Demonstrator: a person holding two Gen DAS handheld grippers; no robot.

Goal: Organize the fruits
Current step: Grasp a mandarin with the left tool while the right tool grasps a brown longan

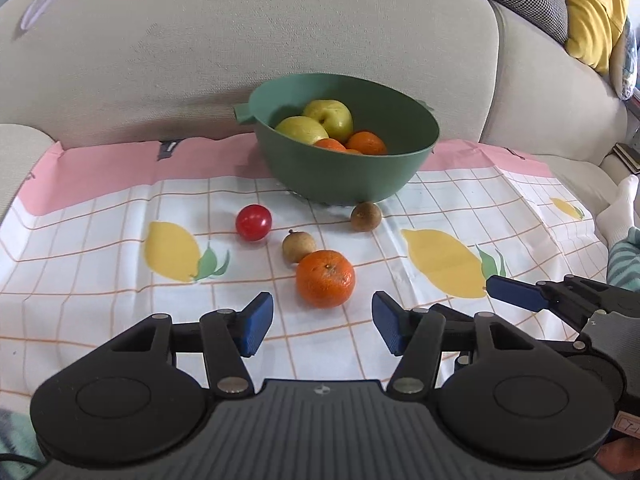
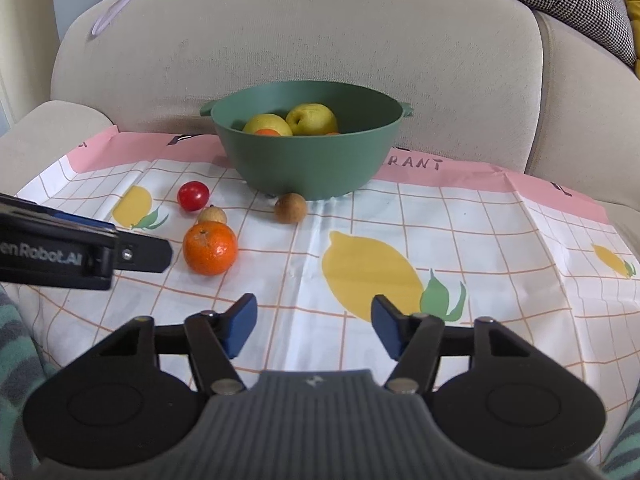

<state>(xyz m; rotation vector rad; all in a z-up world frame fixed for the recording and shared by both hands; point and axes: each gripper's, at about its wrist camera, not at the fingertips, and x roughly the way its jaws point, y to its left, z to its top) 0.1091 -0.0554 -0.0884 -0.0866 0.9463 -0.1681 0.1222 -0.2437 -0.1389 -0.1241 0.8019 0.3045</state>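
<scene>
Fruits are partly sorted: in front of the green bowl (image 1: 344,168) an orange (image 1: 325,279) waits. We hover our left tongs (image 1: 322,326), released, before it; right tongs (image 2: 313,326) are released too. Next, straddle and squeeze gently.

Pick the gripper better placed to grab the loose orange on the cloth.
Left. The left gripper is open with the orange straight ahead between its fingers. The right gripper, also open, faces bare cloth; the orange sits off to its left.
</scene>
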